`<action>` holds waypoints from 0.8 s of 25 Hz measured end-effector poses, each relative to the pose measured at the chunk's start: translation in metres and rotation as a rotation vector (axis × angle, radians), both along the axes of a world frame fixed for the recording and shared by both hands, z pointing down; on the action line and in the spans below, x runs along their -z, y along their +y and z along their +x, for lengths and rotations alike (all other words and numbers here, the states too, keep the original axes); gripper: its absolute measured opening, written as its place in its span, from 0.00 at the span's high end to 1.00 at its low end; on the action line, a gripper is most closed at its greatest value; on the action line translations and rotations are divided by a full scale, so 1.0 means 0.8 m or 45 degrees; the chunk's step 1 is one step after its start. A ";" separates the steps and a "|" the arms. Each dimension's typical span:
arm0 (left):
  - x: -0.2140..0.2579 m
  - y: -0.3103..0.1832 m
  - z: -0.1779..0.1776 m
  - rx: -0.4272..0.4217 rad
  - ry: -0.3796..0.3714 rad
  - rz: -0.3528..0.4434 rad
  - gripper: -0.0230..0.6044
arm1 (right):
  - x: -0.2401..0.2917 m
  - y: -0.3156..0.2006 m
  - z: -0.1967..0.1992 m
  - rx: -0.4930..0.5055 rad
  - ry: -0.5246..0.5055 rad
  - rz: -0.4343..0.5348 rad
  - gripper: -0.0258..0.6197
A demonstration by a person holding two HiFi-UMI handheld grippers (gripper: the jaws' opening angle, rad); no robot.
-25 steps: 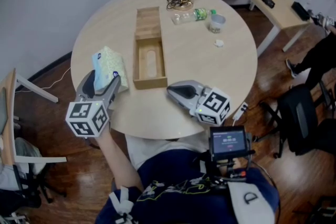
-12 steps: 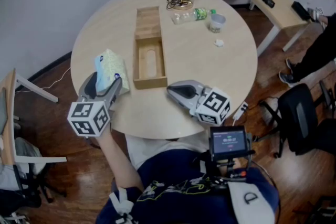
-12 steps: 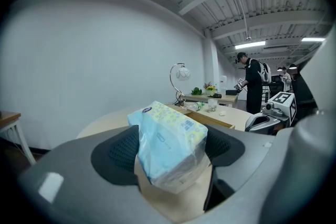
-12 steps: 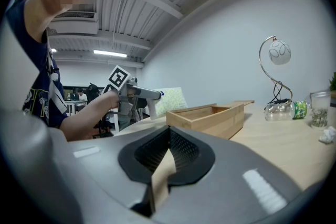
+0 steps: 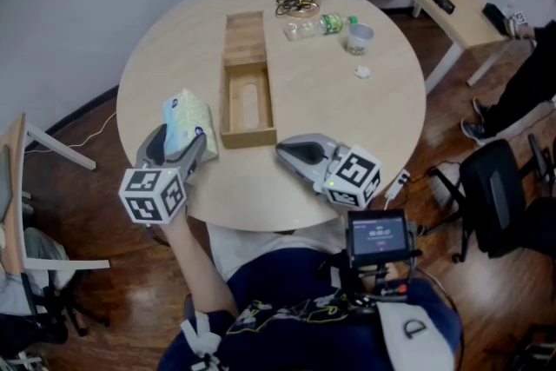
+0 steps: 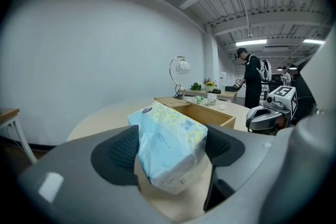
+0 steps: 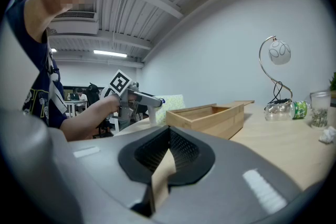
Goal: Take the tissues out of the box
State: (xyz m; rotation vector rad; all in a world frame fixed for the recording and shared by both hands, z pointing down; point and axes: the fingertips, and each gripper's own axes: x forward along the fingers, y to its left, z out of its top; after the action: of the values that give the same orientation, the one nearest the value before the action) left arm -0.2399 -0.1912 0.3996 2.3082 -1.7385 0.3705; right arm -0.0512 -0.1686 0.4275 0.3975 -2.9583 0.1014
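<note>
A: Status on the tissues?

B: Out of the box. The tissue pack (image 5: 187, 115) is pinched in my left hand-held gripper (image 5: 178, 148), with the pads pressing its two sides near the close end. Most of the pack sticks out past the jaws toward the top of the frame.

A: Where is it relative to the box?

B: Just left of the wooden box (image 5: 249, 137), beside its near half. As far as I can see they're not touching. The pack's long axis runs up-frame, leaning slightly to the upper left, so roughly parallel to the box's long side. The box looks empty in the head view.

A: On the bench or in the air?

B: Can't say for sure. The left gripper view shows bench (image 5: 347, 117) surface under the pack's near end, so I judge it's low, just above the bench.

A: Right side?

B: The right hand-held gripper (image 5: 287, 152) sits at lower centre, just right of the box's near corner, jaws pressed together on nothing. The box corner lies between it and the pack, so only the left can finish.

A: Next?

B: My read: lay the pack flat on the bare bench left of the box, then spread the jaws. The bench edge at frame left is near, so mind it.
</note>
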 end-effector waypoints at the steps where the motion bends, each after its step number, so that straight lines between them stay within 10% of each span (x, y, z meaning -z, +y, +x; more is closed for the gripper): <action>1: -0.002 0.000 0.001 0.000 0.002 -0.002 0.37 | 0.000 0.000 0.000 0.000 0.002 0.002 0.96; 14: -0.020 0.002 0.009 0.008 -0.041 -0.017 0.37 | -0.003 0.001 0.000 0.002 0.008 0.002 0.96; 20: -0.024 0.001 0.014 -0.006 -0.065 0.191 0.36 | -0.006 -0.001 -0.003 0.009 0.025 -0.001 0.96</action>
State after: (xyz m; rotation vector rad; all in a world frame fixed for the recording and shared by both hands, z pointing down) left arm -0.2286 -0.1906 0.4186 2.4257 -1.8443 0.3129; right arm -0.0539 -0.1695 0.4326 0.3855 -2.9399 0.0968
